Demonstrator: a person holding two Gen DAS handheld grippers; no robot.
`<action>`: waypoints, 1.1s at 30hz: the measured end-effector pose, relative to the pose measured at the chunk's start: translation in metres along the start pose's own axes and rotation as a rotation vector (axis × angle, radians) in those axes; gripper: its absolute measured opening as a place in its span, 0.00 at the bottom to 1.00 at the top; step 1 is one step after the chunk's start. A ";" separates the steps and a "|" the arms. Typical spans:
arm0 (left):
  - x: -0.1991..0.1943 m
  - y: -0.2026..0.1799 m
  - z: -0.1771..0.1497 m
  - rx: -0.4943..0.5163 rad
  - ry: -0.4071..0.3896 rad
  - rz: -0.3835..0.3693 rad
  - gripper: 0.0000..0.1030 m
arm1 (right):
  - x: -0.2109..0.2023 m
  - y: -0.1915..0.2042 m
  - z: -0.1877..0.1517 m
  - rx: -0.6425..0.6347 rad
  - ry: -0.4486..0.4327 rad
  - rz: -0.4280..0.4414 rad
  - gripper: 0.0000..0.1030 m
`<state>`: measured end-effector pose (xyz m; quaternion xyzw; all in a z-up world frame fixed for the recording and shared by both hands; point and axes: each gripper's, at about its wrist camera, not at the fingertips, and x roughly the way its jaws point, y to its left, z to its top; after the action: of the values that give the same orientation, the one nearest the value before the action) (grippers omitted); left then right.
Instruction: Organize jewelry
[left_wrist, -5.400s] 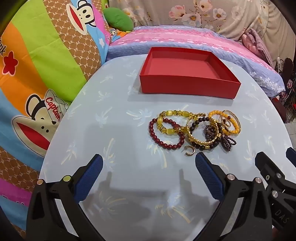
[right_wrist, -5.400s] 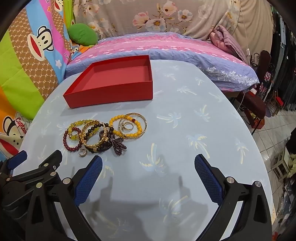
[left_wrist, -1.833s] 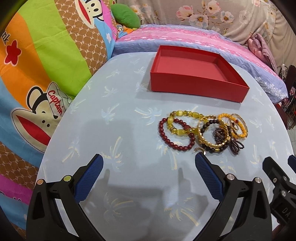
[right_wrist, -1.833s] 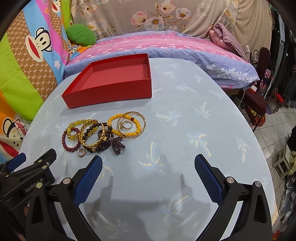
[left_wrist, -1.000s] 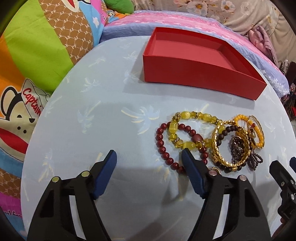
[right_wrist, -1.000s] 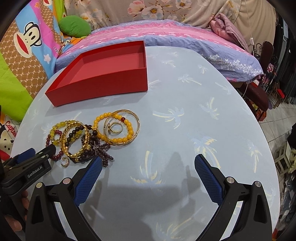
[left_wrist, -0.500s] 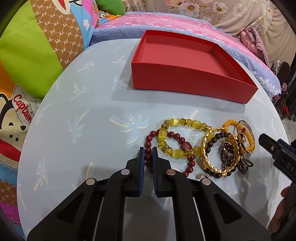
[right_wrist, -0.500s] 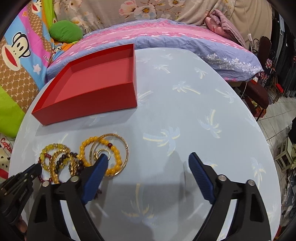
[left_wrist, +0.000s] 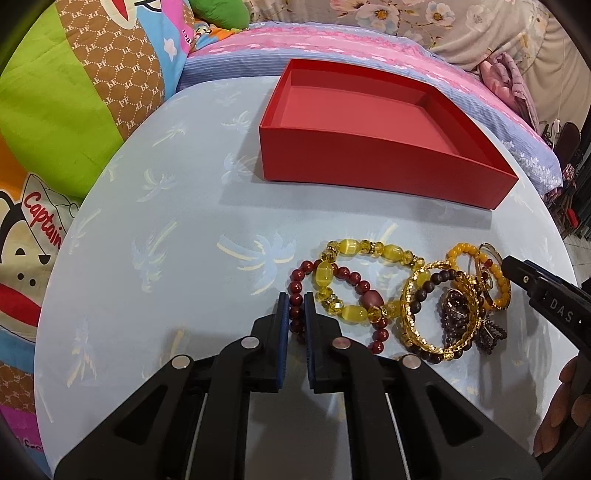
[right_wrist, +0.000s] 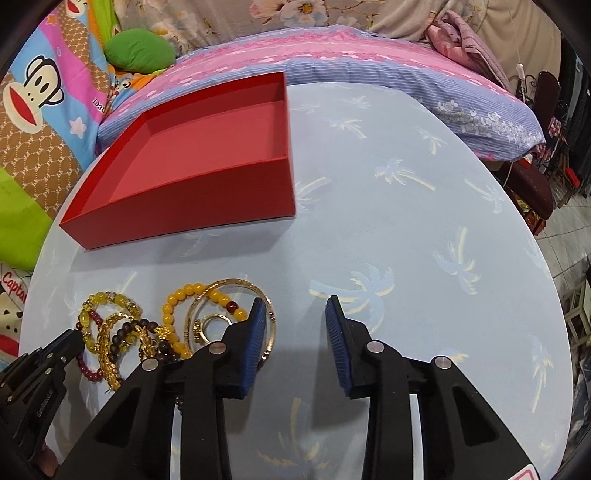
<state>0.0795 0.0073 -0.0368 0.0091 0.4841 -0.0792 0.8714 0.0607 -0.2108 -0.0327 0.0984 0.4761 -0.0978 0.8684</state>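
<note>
While its blue pads pinch the near-left arc of the dark red bead bracelet (left_wrist: 334, 275), the left gripper (left_wrist: 296, 306) holds it flat on the pale blue table (left_wrist: 166, 236), its loop stretching away rightward under a yellow bead bracelet (left_wrist: 354, 254); the right gripper (right_wrist: 295, 314) is closing, one pad over the gold bangle's (right_wrist: 269, 308) rim, nothing clamped; the red box (left_wrist: 388, 162) lies beyond

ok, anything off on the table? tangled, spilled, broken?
Nothing damaged or spilled. The jewelry lies in one overlapping heap in front of the empty red box: the dark red bead bracelet in the left gripper is interlaced with the yellow bead bracelet, so lifting it may drag neighbours along.
</note>
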 end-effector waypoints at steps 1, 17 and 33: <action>0.000 0.000 0.000 0.000 0.000 0.000 0.08 | 0.000 0.002 0.000 -0.007 0.001 0.002 0.29; -0.011 0.005 0.001 -0.023 0.001 -0.049 0.07 | -0.008 0.006 -0.005 -0.040 -0.002 0.031 0.02; -0.076 0.012 0.017 -0.023 -0.110 -0.073 0.07 | -0.074 0.001 0.009 -0.033 -0.139 0.087 0.00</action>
<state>0.0561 0.0276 0.0360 -0.0228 0.4364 -0.1057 0.8932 0.0290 -0.2060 0.0345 0.0977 0.4115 -0.0588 0.9042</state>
